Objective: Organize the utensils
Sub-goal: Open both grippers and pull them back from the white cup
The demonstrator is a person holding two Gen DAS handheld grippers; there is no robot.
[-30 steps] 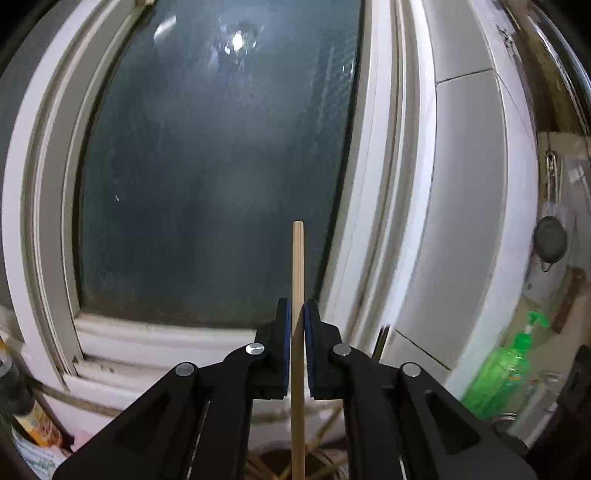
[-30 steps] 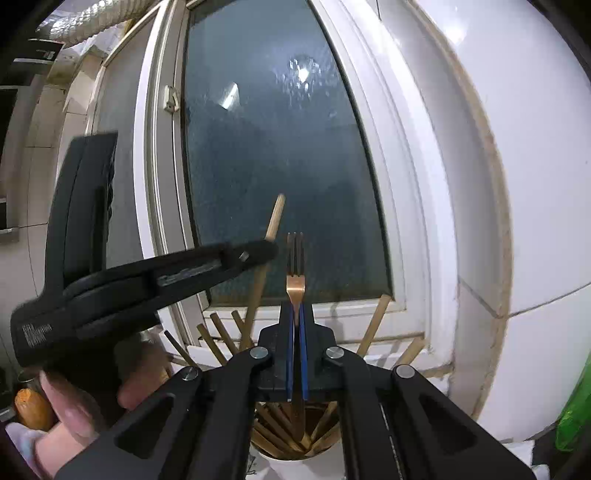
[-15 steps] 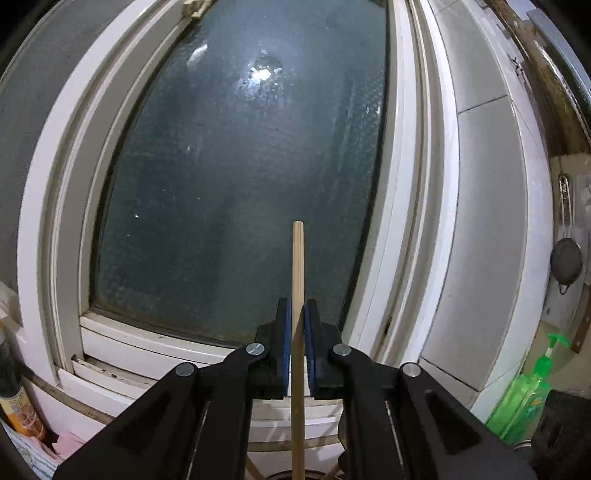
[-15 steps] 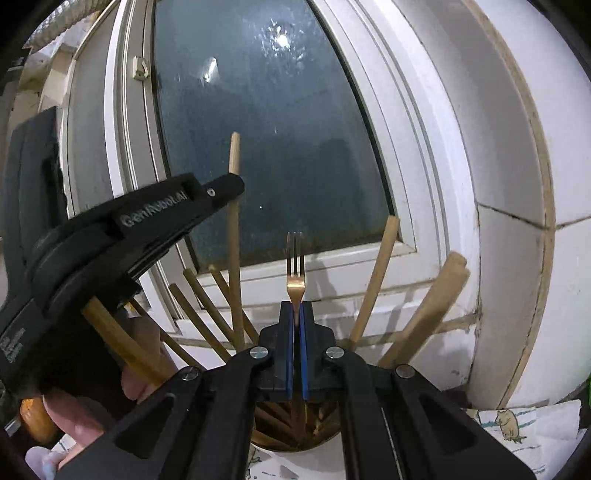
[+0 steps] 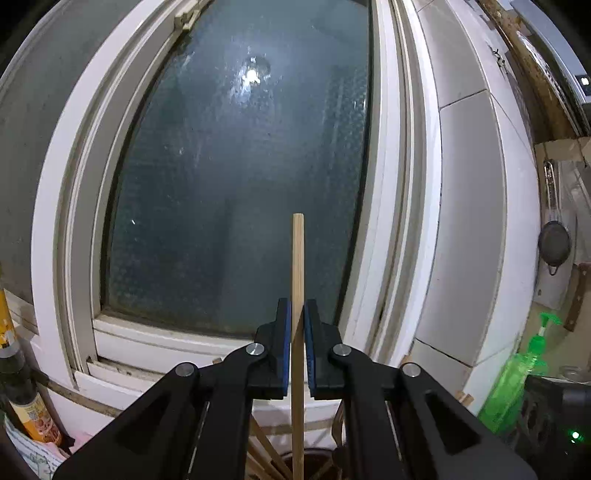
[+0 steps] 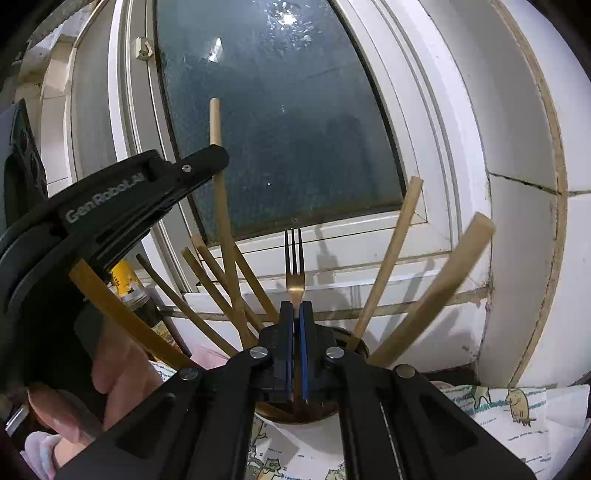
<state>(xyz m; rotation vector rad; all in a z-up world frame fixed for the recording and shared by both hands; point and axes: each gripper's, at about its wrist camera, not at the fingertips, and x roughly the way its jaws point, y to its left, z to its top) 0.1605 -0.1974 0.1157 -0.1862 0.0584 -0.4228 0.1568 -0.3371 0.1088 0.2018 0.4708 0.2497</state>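
Both grippers lowered toward the holder point(image 6: 354, 341), left gripper point(image 5: 297, 343) clamped on a chopstick point(image 5: 297, 266), right gripper point(image 6: 295, 343) clamped on a fork point(image 6: 294, 269).

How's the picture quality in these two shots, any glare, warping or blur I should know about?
Left wrist view: a lamp glare spot on the frosted window, whose frame bows from fisheye; the chopstick in the left gripper is sharp. Right wrist view: glare at the glass top, the fork in the right gripper casts shadows on the sill, and the nearest wooden handle looks soft.
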